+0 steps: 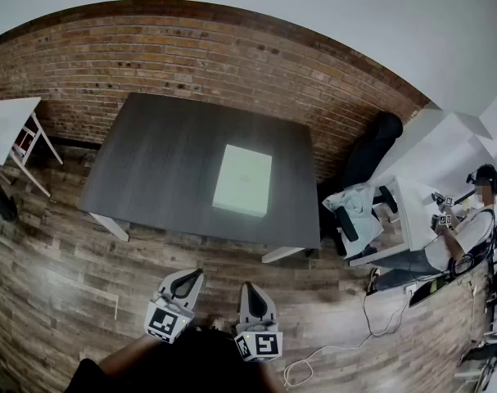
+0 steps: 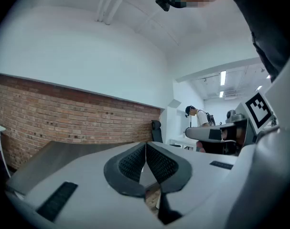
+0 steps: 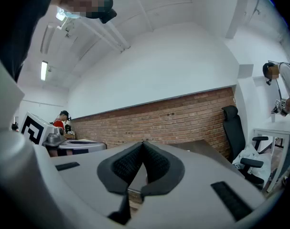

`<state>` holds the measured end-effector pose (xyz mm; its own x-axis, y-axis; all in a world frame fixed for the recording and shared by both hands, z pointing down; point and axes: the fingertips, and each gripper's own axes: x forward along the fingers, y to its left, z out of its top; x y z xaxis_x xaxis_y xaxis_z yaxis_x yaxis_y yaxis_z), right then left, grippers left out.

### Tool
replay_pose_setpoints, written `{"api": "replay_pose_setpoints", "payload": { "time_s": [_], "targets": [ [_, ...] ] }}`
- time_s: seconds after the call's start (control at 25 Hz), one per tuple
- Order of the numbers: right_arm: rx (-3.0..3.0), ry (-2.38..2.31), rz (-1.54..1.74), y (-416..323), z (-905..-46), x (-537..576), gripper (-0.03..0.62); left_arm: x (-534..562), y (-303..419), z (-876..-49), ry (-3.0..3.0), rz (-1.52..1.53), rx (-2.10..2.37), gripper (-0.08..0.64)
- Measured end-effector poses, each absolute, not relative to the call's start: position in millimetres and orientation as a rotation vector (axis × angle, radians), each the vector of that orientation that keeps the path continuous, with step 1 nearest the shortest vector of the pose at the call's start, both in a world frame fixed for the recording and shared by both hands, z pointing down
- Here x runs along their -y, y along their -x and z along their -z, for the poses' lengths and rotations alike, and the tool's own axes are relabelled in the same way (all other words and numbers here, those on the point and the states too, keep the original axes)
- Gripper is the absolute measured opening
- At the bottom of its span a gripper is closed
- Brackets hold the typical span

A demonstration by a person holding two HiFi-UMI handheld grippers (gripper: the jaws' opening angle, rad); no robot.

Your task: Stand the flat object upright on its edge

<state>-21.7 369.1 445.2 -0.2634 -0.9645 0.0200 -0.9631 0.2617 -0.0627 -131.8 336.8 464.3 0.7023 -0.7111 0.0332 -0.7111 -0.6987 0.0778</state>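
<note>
A flat white box [image 1: 243, 179] lies on its broad face on the dark grey table [image 1: 166, 154], right of the table's middle. Both grippers hang low over the wooden floor, well short of the table's near edge. My left gripper [image 1: 187, 277] is shut with nothing between its pads. My right gripper [image 1: 252, 290] is shut and empty too. In the left gripper view my left gripper [image 2: 145, 145] points over the table [image 2: 54, 151] toward the brick wall. In the right gripper view my right gripper [image 3: 144, 144] points the same way. The box is hidden in both gripper views.
A brick wall [image 1: 232, 64] runs behind the table. A small white table [image 1: 9, 125] stands at the left. At the right are a black office chair [image 1: 371, 150], a white desk [image 1: 420, 211] and a seated person [image 1: 465, 228]. Cables [image 1: 330, 350] lie on the floor.
</note>
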Motion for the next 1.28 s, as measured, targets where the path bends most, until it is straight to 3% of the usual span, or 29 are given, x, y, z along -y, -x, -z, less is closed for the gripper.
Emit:
{"api": "replay_pose_setpoints", "payload": {
  "time_s": [1.28],
  "targets": [
    [-2.409, 1.981, 0.090, 78, -441, -348, 0.025, -317, 191, -470, -2.852, 0.011, 1.105, 0.034]
  ]
}}
